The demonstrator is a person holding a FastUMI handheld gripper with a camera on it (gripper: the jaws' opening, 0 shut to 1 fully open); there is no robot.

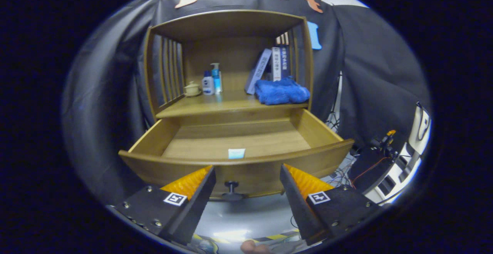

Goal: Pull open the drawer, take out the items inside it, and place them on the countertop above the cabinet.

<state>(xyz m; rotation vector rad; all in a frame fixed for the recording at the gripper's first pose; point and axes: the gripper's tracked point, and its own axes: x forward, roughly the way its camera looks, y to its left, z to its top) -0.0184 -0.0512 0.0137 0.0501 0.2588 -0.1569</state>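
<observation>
I've got the gripper (246, 177) spread wide and holding nothing, its two fingers standing apart on either side of the drawer knob (231, 186), which sits just ahead of them and touches neither. The drawer (185, 165) is pulled right out of the wooden cabinet (227, 19), and I'm looking down into it over the front panel. Inside, near the front wall, lies one small pale blue packet (236, 153) flat on the drawer floor, just beyond the fingers. Above the drawer, the worktop (208, 105) carries a folded blue towel (282, 91) on its right side, with a few books (274, 66) leaning behind it. Further back toward the middle stand two bottles (212, 80), side by side, and a small lidded cup (192, 89) just to their left. Off to the right of the cabinet I see loose cables (366, 169) and some equipment
</observation>
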